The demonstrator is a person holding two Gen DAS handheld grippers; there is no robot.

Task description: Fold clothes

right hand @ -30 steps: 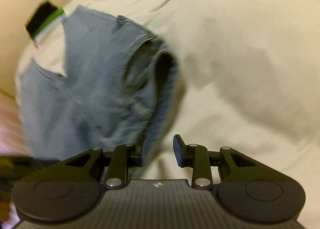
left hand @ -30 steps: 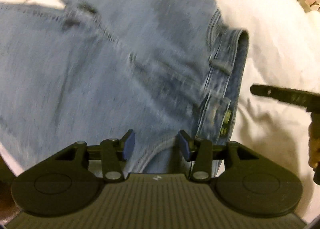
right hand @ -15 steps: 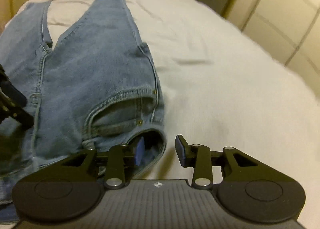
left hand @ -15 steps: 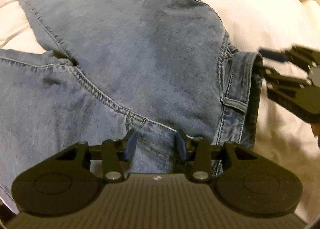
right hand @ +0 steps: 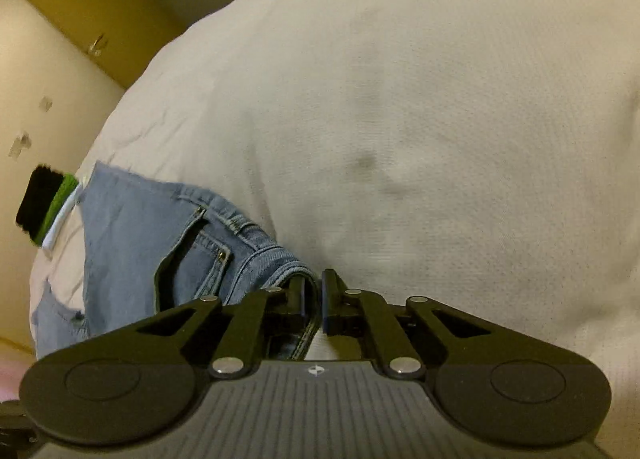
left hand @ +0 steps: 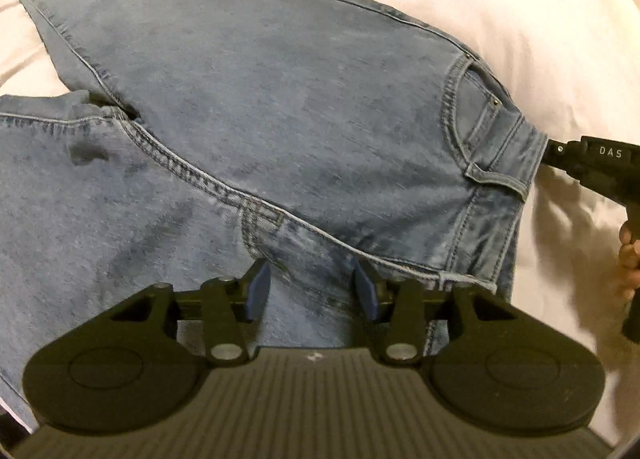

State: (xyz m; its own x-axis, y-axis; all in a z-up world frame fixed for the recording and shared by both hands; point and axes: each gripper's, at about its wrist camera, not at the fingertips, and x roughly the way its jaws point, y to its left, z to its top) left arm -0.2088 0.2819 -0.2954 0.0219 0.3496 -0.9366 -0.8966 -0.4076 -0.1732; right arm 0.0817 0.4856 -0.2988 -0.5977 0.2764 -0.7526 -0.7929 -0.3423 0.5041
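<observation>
Both grippers sat at the waist end of the jeans, which lay spread flat on the white bed. My left gripper hovered with its jaws wide apart just above the denim near the fly seam, gripping nothing. My right gripper had its jaws drawn narrow, pinching the waistband corner beside the front pocket. A folded black, green and white stack rested at the bed's far edge beyond the legs.

L gripper jaws apart; R gripper nearly closed.
</observation>
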